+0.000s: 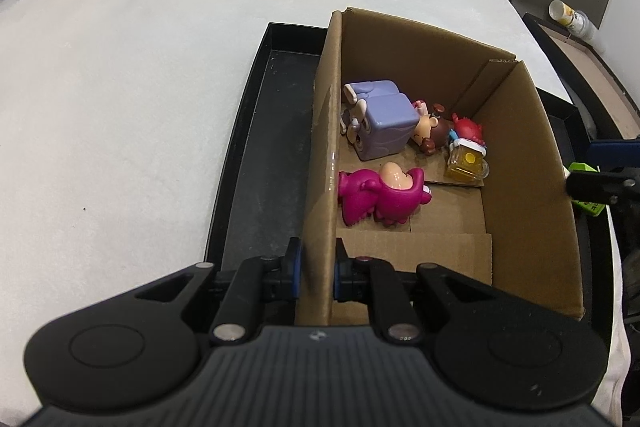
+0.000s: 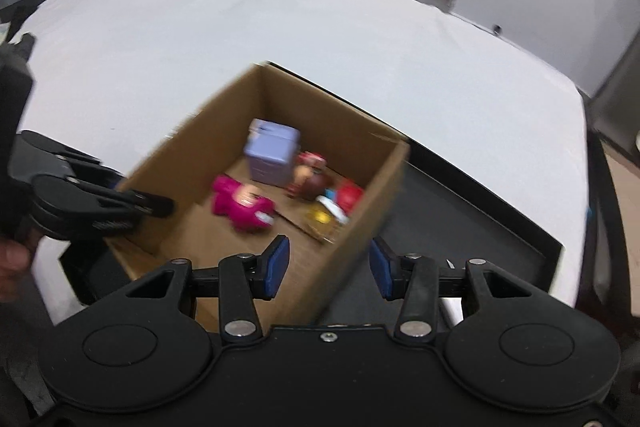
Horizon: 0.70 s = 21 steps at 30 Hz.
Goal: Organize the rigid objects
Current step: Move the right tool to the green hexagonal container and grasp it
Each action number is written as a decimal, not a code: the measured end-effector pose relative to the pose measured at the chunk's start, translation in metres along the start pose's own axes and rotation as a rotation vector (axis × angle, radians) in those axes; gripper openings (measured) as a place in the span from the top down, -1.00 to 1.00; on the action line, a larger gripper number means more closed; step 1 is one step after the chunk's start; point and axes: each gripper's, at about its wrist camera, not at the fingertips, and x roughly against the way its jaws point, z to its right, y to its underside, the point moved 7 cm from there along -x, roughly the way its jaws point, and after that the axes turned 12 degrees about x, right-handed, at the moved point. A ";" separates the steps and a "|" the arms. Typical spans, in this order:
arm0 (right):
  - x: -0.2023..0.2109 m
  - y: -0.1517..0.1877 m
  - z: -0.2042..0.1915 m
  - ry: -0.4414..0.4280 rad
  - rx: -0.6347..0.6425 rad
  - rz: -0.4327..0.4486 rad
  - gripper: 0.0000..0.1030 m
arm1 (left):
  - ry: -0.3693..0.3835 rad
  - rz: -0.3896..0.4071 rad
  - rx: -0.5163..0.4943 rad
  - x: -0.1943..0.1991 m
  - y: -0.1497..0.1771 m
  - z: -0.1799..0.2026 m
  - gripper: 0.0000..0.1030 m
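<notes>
A big white desk [image 1: 120, 87] fills the room's middle, with shoes on the floor far behind it. Close to the camera, the left gripper [image 1: 318, 263] has its jaws squeezed tight on the near wall of the cardboard box [image 1: 524, 155]. The right gripper [image 2: 324, 263] has its jaws wide apart with nothing in them, sitting on either side of the box's other wall but not touching it, as far as the blurry right view lets me tell.

The box stands in a flat black tray [image 1: 256, 147] on the desk. Inside the box, nearest, lies a pink toy [image 1: 380, 199]. A bit farther in are a purple block toy [image 1: 384, 127], a small doll with brown hair [image 1: 432, 135], a red toy [image 1: 466, 129] and a little yellow mug [image 1: 466, 163].

No toys are seen left out on the desk or tray, so the tidying looks almost done. What is left may be moving or setting the box straight.
</notes>
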 end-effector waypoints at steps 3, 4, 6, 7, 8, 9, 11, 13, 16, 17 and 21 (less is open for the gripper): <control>0.000 0.012 0.015 0.024 -0.019 -0.021 0.04 | -0.011 0.000 -0.002 -0.001 0.000 0.001 0.75; -0.001 0.017 0.019 0.043 -0.018 -0.033 0.03 | -0.013 0.000 -0.001 -0.001 0.000 0.001 0.75; -0.003 0.022 0.022 0.097 0.024 -0.056 -0.02 | -0.018 -0.002 0.000 -0.001 0.000 0.001 0.75; -0.004 0.025 0.022 0.117 0.060 -0.066 -0.04 | -0.020 -0.002 0.001 -0.002 0.000 0.001 0.76; -0.005 0.028 0.021 0.129 0.078 -0.075 -0.06 | -0.023 -0.002 -0.001 -0.002 0.000 0.002 0.76; -0.005 0.031 0.021 0.141 0.093 -0.084 -0.06 | -0.027 -0.002 -0.006 -0.002 0.000 0.002 0.76; -0.008 0.037 0.021 0.164 0.132 -0.104 -0.11 | -0.036 0.000 -0.012 -0.002 0.000 0.002 0.76; -0.011 0.043 0.023 0.180 0.158 -0.124 -0.21 | -0.039 -0.001 -0.016 -0.003 -0.001 0.002 0.76; -0.019 0.055 0.027 0.217 0.206 -0.147 -0.29 | -0.044 -0.001 -0.014 -0.003 -0.001 0.002 0.76; -0.022 0.059 0.030 0.218 0.208 -0.157 -0.29 | -0.044 -0.001 -0.012 -0.004 0.000 0.002 0.76; -0.034 0.079 0.040 0.230 0.222 -0.208 -0.32 | -0.046 -0.003 -0.013 -0.005 0.000 0.003 0.76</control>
